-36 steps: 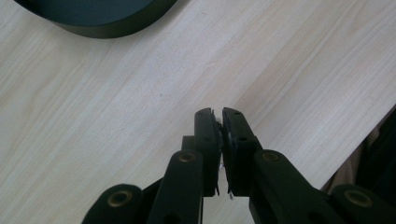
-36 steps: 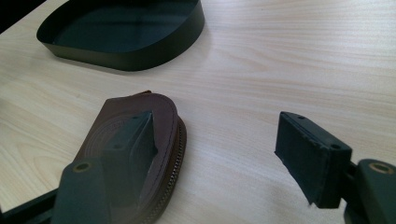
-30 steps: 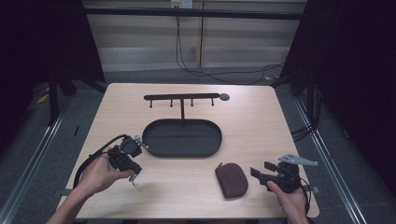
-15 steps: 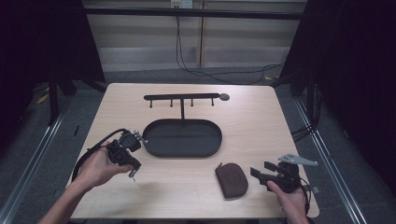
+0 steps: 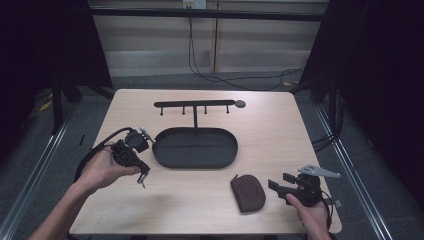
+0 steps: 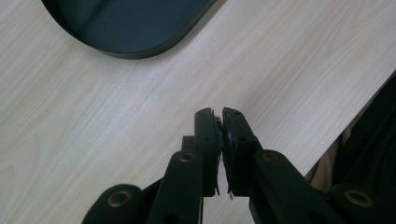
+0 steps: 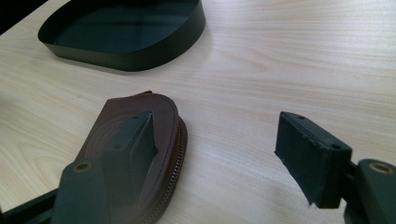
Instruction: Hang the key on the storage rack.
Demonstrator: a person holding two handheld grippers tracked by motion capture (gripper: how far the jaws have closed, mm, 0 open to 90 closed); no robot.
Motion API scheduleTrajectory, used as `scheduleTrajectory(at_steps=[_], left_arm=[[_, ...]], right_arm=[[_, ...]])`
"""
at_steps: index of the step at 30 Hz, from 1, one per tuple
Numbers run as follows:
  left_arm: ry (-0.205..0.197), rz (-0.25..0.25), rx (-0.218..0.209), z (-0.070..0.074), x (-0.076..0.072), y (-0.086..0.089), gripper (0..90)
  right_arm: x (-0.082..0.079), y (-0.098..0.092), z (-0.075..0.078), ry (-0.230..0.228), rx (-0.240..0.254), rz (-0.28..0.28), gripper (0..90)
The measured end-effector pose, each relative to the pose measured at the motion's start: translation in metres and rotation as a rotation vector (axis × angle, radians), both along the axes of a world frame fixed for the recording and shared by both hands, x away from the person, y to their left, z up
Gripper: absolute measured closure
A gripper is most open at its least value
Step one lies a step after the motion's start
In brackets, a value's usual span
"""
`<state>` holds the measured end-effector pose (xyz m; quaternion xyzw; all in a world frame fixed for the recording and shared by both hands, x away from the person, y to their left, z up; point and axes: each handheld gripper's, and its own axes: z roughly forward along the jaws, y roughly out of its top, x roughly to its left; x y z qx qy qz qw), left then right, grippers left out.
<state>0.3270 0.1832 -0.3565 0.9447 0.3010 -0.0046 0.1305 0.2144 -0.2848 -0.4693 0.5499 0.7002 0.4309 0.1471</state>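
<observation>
My left gripper (image 5: 142, 175) hovers over the table's left side, just left of the black oval tray (image 5: 195, 166), with its tips pointing down. Its jaws are shut (image 6: 219, 114), and a thin pale metal sliver shows in the seam between the pads; I cannot tell what it is. A brown zipped leather pouch (image 5: 247, 192) lies flat near the front edge. My right gripper (image 5: 280, 181) sits just right of the pouch, low over the table and open. In the right gripper view (image 7: 215, 133) one jaw stands in front of the pouch (image 7: 159, 116) and the other over bare wood.
A black rack with several small hooks (image 5: 195, 104) stands behind the tray at the table's far side. The tray (image 7: 140, 58) is empty. The table's front edge (image 6: 345, 116) runs close to my left gripper. Cables trail on the floor beyond.
My left hand has lifted its gripper and carried it a little away from the person, nearer the tray's left end. The right hand and the pouch have stayed still.
</observation>
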Motion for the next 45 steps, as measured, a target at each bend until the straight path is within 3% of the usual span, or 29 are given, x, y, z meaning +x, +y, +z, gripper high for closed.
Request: scheduleTrajectory(at_steps=[4, 24, 31, 45], left_arm=[[0.001, 0.008, 0.018, 0.007, 0.005, -0.001, 85.6], [-0.011, 0.016, 0.012, 0.05, 0.027, -0.008, 85.6], [-0.012, 0.021, 0.014, 0.058, 0.034, -0.012, 85.6], [0.002, 0.063, 0.004, 0.072, 0.065, -0.021, 85.6]], right_arm=[[0.0, 0.0, 0.0, 0.001, 0.0, 0.0, 29.0], [0.0, 0.0, 0.0, 0.001, 0.003, 0.004, 29.0], [0.0, 0.0, 0.0, 0.003, 0.005, 0.004, 29.1], [0.0, -0.001, -0.001, 0.001, 0.01, 0.007, 29.0]])
